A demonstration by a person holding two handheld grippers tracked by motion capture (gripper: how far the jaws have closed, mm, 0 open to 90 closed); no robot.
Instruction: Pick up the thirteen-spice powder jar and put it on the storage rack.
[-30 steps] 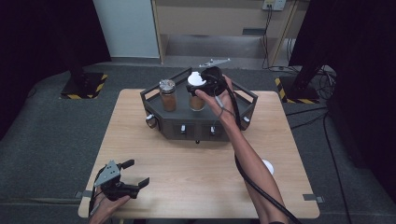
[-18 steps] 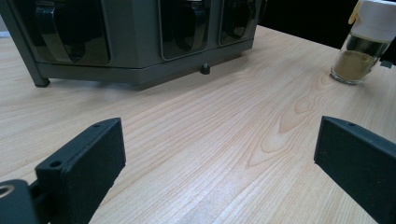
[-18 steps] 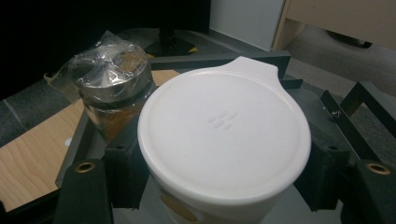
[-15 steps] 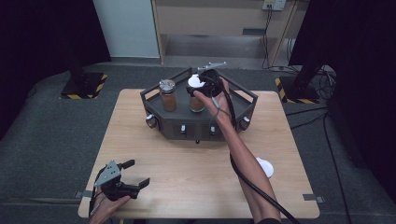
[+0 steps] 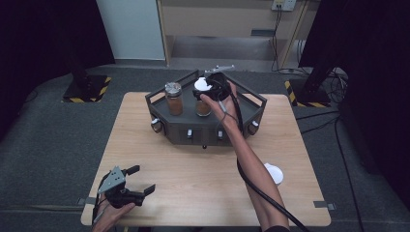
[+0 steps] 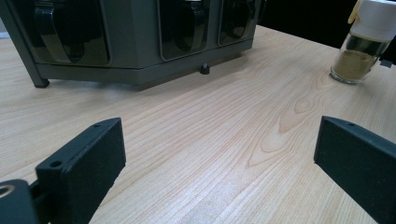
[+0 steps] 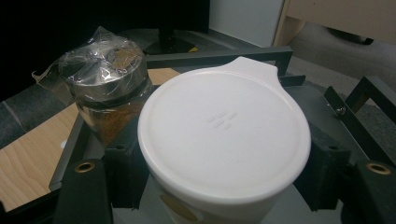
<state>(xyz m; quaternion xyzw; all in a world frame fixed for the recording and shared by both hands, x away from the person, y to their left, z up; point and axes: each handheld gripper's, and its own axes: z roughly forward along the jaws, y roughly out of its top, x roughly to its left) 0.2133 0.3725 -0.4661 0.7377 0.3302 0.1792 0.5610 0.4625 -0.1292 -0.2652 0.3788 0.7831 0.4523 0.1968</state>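
A jar with a white lid [image 5: 202, 86] and brown contents stands in the dark grey rack [image 5: 251, 104] at the table's far side. My right gripper [image 5: 208, 91] is shut on this white-lidded jar [image 7: 224, 140], its jaws pressing the sides just under the lid. Beside it to the left stands a jar with a metal lid under plastic wrap [image 5: 173, 98], also seen as the wrapped jar [image 7: 108, 88]. My left gripper [image 5: 144, 178] rests open near the table's front left corner; its jaws [image 6: 219, 158] stand wide apart over bare wood.
A second white-capped spice jar [image 5: 273, 172] stands on the table right of the person's forearm, also the spice jar [image 6: 362, 46]. The rack front [image 6: 140, 42] has dark handles and small feet. A cable trails along the right arm.
The right forearm has swung slightly left while the gripper keeps hold of the white-lidded jar in the rack. The left gripper has not moved.
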